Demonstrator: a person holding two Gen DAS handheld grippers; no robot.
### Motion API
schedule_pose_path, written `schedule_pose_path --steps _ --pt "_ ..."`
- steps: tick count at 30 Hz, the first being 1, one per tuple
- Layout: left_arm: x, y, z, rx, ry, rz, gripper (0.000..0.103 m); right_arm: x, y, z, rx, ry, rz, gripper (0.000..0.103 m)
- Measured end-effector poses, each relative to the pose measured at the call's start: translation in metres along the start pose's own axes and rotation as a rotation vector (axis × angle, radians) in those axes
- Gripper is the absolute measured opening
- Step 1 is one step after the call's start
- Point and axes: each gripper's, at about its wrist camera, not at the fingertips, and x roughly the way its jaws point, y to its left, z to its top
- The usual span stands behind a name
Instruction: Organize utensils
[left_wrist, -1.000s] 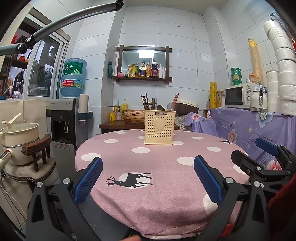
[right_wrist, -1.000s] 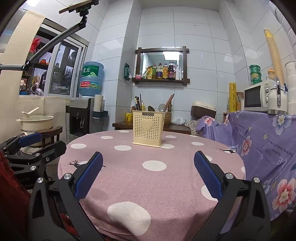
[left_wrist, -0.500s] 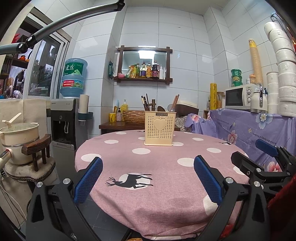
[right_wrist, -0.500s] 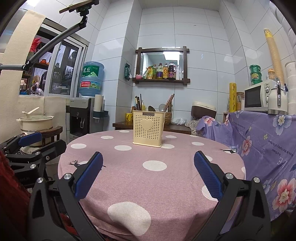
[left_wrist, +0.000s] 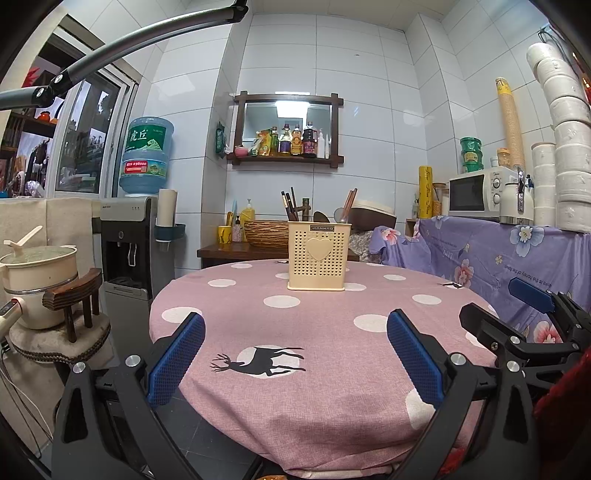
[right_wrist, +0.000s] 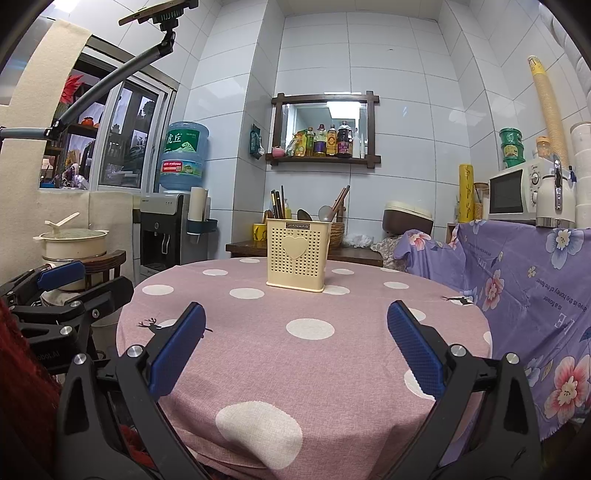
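Nothing has shifted: our left gripper (left_wrist: 295, 354) and right gripper (right_wrist: 295, 350) hover spread apart, empty; a careless reach could topple the utensil holder (left_wrist: 318, 254) mid-frame.

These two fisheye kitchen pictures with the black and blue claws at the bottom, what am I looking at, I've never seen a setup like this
Those claws are two hand-held grippers; a person carries one in each hand, and each has a small wide-angle camera looking forward along its two fingers. One picture comes from the left gripper, the other from the right gripper. Each camera also catches the other tool at the edge of its view.

Both are open, with the blue pads wide apart, and hold nothing.

In front is a round table under a pink cloth with white dots and deer prints. The only thing standing on it is a cream perforated utensil holder with a heart on its front, toward the far side. Chopsticks and spoon-like utensils stick up from it. Everything else, such as the water dispenser and microwave, is kitchen background.
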Motion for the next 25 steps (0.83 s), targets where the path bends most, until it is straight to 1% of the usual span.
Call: schedule_pose_path --steps 25 --pt "0.0007 0.0003 -0.0008 -0.002 0.004 -0.001 0.098 0.0023 0.0002 -0.0008 -0.001 0.005 0.005 0.097"
